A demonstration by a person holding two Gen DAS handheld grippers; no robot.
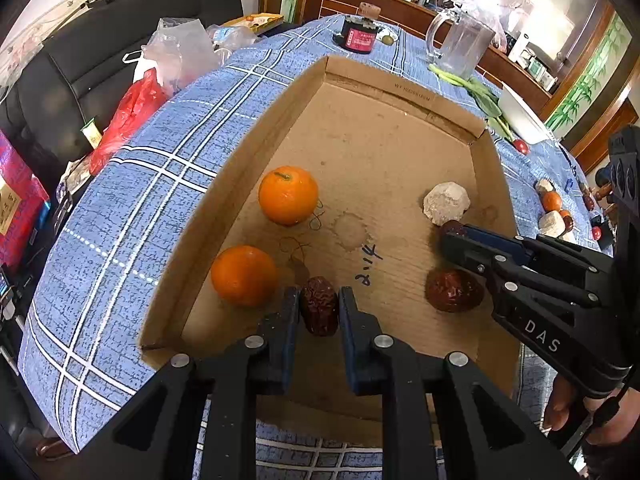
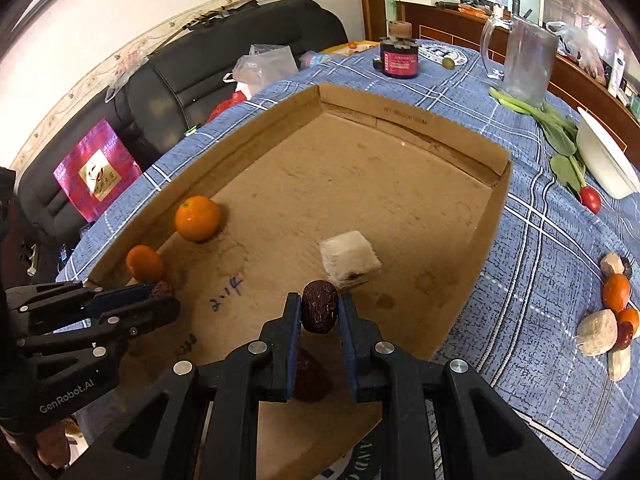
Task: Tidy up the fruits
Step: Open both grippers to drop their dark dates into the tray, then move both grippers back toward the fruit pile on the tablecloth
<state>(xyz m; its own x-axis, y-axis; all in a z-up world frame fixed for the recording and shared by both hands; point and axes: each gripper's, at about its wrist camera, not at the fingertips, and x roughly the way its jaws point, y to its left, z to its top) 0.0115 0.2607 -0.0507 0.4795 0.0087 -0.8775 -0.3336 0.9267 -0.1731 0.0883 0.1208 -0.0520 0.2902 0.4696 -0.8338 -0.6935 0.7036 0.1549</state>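
Each hand-held gripper (image 1: 319,304) (image 2: 320,312) pinching one date (image 1: 319,305) (image 2: 319,312), two oranges (image 1: 288,195) (image 1: 244,275), one loose date (image 1: 453,290)

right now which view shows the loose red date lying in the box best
The left wrist view: the loose red date lies fully visible on the cardboard box floor beside the right gripper. The right wrist view shows only a dark sliver of it, behind that gripper's jaws.

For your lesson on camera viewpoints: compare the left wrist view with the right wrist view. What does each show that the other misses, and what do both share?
Only the left wrist view shows clearly the loose red date lying in the cardboard tray. Only the right wrist view shows the full pile of fruit on the tablecloth. Both show two oranges, the white block, and each gripper shut on a date.
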